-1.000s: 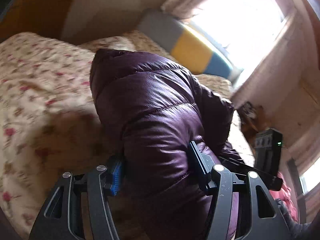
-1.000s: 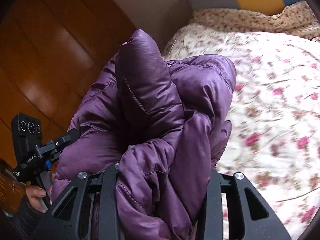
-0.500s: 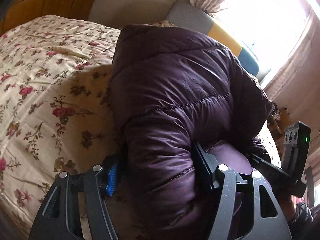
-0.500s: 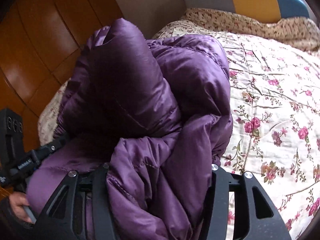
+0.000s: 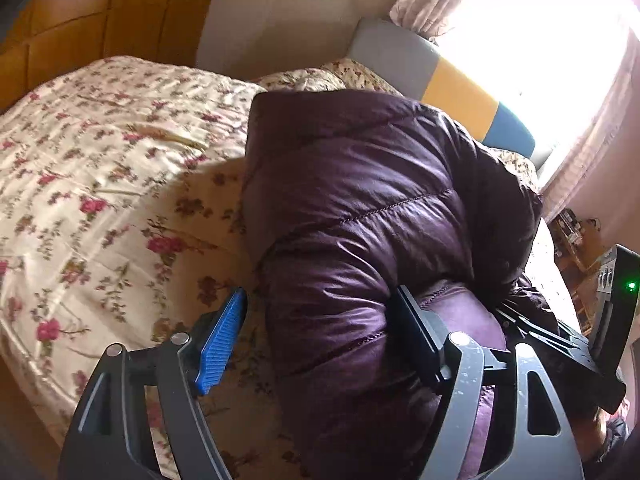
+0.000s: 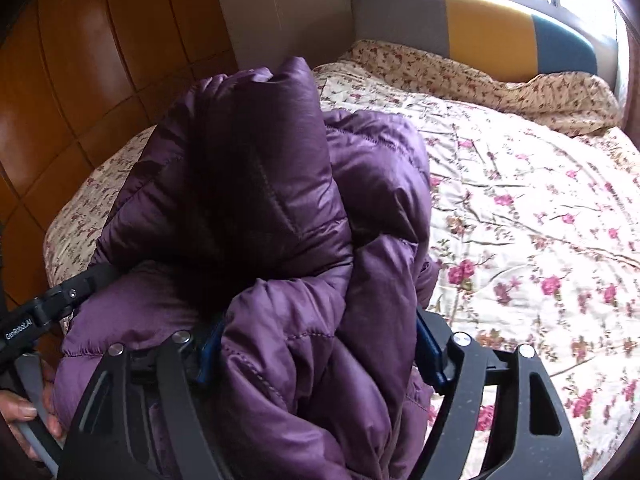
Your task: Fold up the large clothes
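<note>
While the folded purple down jacket settles near the bed's foot edge, both grippers' jaws have just been opening. The left gripper is wide, one pad clear; the right gripper brackets loose folds. Withdraw both straight back, lest pads drag the fold.

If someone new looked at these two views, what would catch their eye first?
A bulky purple puffer jacket fills the middle of both views, bundled on a floral bedspread. Behind it, a grey, yellow and blue headboard stands under a bright window.

Two close downward views, shared jacket
</note>
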The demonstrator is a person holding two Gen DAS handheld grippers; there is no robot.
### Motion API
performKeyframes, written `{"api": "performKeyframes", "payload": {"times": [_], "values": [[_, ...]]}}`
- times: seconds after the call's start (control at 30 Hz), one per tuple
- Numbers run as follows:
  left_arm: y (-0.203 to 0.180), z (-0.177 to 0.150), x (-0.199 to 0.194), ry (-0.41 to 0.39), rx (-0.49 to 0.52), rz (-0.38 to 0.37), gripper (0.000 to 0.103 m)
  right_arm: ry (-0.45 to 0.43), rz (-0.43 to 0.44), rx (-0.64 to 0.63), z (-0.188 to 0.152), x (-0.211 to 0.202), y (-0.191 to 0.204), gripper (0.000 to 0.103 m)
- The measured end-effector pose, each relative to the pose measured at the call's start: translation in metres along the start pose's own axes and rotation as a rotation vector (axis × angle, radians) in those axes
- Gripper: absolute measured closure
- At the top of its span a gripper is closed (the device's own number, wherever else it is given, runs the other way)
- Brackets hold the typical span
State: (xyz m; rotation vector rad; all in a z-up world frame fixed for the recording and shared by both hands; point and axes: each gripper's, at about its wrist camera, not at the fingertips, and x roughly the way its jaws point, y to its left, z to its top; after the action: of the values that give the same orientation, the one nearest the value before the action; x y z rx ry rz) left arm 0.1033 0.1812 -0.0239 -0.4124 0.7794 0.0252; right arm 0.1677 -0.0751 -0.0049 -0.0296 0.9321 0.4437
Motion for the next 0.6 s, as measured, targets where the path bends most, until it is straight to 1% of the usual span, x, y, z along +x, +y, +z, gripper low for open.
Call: {"api": "performKeyframes", "payload": {"times": [0.2,0.33,0.47,0.53,0.6], "values": [[-0.003,0.009,-0.017,-0.053,0.01,0.053,0.029,-0.012,-0.067,-0.011,0.004,-0.018,0.012,0.028],[-0.005,0.017,-0.023,-0.075,0.018,0.077,0.029,-0.061,-0.11,-0.049,0.014,-0.03,0.022,0.028],[-0.01,0.025,-0.029,-0.103,0.019,0.102,0.029,-0.103,-0.122,-0.071,0.021,-0.049,0.037,0.029],[-0.01,0.029,-0.029,-0.105,0.007,0.104,0.029,-0.119,-0.116,-0.079,0.03,-0.052,0.04,0.036],[-0.009,0.033,-0.029,-0.108,-0.004,0.11,0.029,-0.125,-0.112,-0.091,0.035,-0.054,0.045,0.05]]}}
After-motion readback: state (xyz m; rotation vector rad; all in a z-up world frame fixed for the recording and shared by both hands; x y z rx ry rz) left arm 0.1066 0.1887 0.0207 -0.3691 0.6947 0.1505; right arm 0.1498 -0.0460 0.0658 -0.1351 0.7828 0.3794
